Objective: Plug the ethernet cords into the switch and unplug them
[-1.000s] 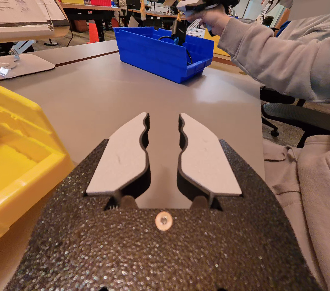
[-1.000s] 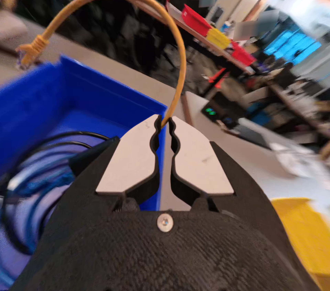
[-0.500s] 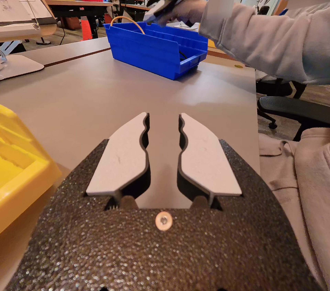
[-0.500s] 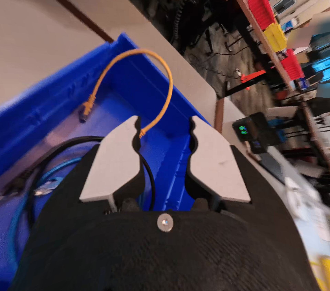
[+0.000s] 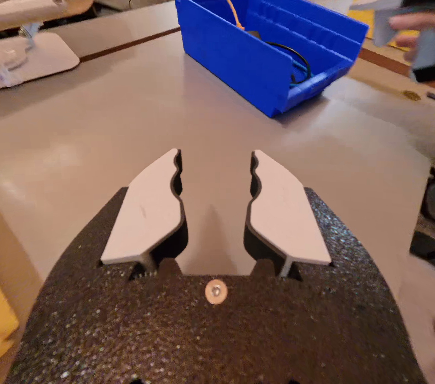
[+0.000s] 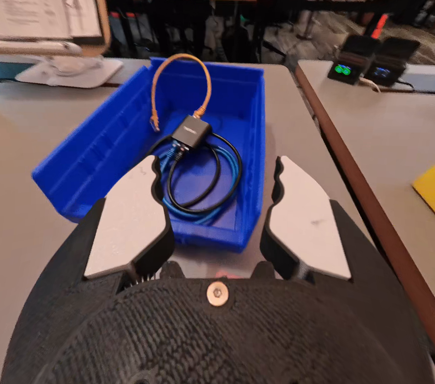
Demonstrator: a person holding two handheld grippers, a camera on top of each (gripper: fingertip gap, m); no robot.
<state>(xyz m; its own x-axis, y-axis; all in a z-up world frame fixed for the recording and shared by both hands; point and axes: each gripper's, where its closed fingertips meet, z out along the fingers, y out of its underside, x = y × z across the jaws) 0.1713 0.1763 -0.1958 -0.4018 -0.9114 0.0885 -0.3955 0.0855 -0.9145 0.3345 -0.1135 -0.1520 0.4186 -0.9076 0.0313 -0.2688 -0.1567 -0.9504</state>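
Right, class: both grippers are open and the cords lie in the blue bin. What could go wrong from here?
1. The short orange ethernet cord has one end in the small black switch and one loose; pulling it may lift the light switch.
2. The coiled blue cord and black cord overlap, so the fingers may pinch both.
3. The blue plastic bin walls may block the right gripper.

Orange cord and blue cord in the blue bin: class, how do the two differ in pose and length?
The orange cord stands up in an arch above the bin, one end hanging free; the blue cord lies coiled flat on the floor of the blue bin. The orange cord looks shorter. Both reach the black switch.
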